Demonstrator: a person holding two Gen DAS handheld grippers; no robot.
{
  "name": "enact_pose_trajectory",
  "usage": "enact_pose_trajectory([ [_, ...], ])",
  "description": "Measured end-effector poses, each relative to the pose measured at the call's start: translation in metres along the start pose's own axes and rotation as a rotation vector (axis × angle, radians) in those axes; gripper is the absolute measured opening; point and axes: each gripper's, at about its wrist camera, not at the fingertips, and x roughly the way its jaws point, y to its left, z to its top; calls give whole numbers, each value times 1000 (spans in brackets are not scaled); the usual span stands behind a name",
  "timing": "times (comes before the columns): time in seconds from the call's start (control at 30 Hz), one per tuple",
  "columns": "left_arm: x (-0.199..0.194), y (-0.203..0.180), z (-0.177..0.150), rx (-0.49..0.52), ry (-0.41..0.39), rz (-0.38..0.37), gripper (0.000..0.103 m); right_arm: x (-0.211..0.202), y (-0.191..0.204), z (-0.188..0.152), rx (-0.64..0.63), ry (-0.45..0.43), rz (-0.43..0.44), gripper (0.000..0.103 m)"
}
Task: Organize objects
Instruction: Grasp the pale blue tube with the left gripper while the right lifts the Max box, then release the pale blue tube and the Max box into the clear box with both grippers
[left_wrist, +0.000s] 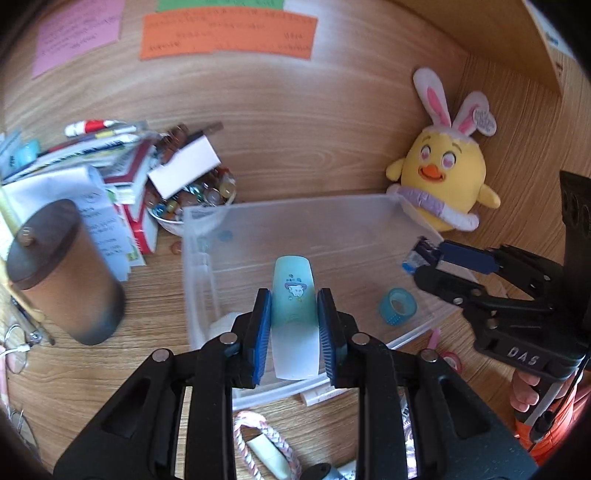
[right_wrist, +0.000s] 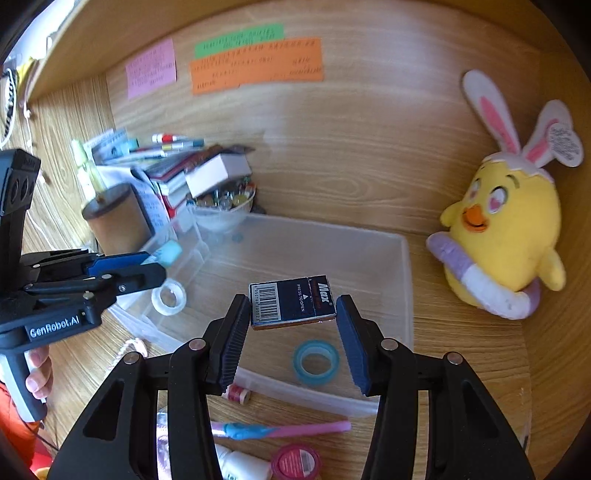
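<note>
left claw (left_wrist: 294, 325) clamps teal case (left_wrist: 294, 295), long axis pointing forward; right claw (right_wrist: 293, 325) spread, box (right_wrist: 292, 303) leaving

"Max", "PRESS TO OPEN" on dark box (right_wrist: 293, 302); "GenRobot.AI" on left hand-held gripper (right_wrist: 147, 269).

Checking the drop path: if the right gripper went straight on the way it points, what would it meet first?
The right gripper points down into the clear bin, with the staple box between its fingers. Straight ahead lies the bin's bare floor, then probably its far wall; the blue tape roll sits nearer, below the line. Depth is uncertain.
</note>
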Motion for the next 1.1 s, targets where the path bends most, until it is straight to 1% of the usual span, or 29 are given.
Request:
enact_pose_trajectory([
  [0.17, 15, -5, 0, 18, 36, -6, 25, 22, 2, -3, -5, 58, 14, 45],
  [0.47, 30, -8, -4, 32, 78, -20, 25, 33, 5, -3, -10, 94, 17, 45],
  [0.73, 22, -15, -4, 56, 59, -4, 25, 31, 6, -3, -10, 102, 11, 45],
  [0.83, 15, -16, -5, 63, 43, 5, 31, 23, 7, -4, -10, 94, 17, 46],
  [0.97, 0, -19, -8, 75, 10, 27, 47, 6, 8, -7, -25, 59, -6, 53],
  [1.03, -8, -19, -8, 72, -8, 28, 55, -5, 9, -9, -36, 40, -23, 53],
  [1.1, -17, -19, -8, 59, -23, 24, 67, -16, 9, -12, -42, 21, -33, 55],
])
